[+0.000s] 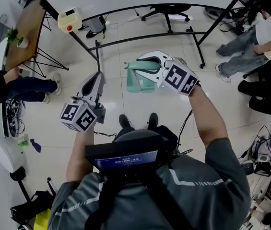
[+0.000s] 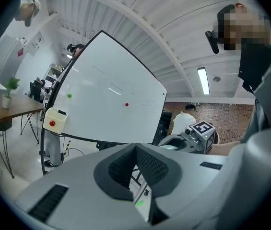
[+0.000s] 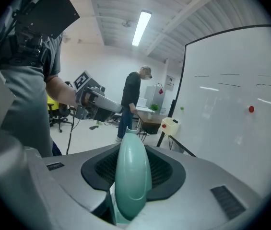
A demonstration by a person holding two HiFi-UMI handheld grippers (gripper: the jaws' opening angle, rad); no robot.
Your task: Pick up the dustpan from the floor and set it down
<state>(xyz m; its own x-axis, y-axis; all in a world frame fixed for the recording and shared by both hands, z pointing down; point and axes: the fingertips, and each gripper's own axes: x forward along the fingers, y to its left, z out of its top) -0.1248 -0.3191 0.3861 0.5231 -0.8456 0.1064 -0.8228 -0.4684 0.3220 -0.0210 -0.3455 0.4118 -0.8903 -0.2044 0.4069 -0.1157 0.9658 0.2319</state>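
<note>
The green dustpan [image 1: 140, 84] hangs above the floor in the head view, its handle [image 3: 132, 174] clamped between the jaws of my right gripper [image 1: 141, 64]. In the right gripper view the handle sticks out forward past the black pads [image 3: 161, 169]. My left gripper [image 1: 96, 78] is held to the left of the dustpan, apart from it. Its jaws stand together with nothing between them in the left gripper view [image 2: 136, 150]. Each gripper shows in the other's view: the right gripper [image 2: 195, 133] and the left gripper [image 3: 94, 102].
A whiteboard on a black curved floor frame [image 1: 149, 7] stands just ahead, with a cream box with a red button [image 1: 69, 19] hung on it. An office chair [image 1: 166, 11] is behind. A wooden table [image 1: 22, 32] and a person [image 1: 25, 87] are left; other people's legs [image 1: 243, 49] are right.
</note>
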